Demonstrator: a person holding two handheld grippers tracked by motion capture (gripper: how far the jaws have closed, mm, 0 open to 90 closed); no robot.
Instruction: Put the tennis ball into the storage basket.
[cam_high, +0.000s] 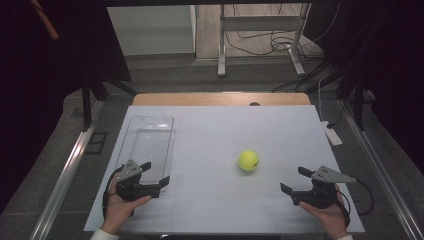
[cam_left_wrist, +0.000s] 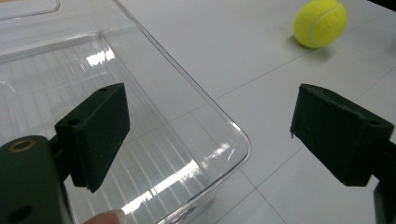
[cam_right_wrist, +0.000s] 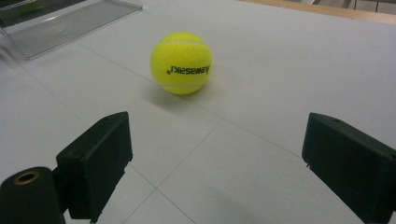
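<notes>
A: where's the fuzzy yellow tennis ball?

B: sitting loose on the white tabletop, right of centre. Right tongs gape wide just short of it, nothing between them. Left tongs are spread too, empty, over the near corner of the clear plastic rectangular tray.

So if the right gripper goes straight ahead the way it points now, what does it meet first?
Most likely the tennis ball. It lies ahead of the open right gripper, a little off the middle line, with bare table in between. Depth is hard to judge.
</notes>
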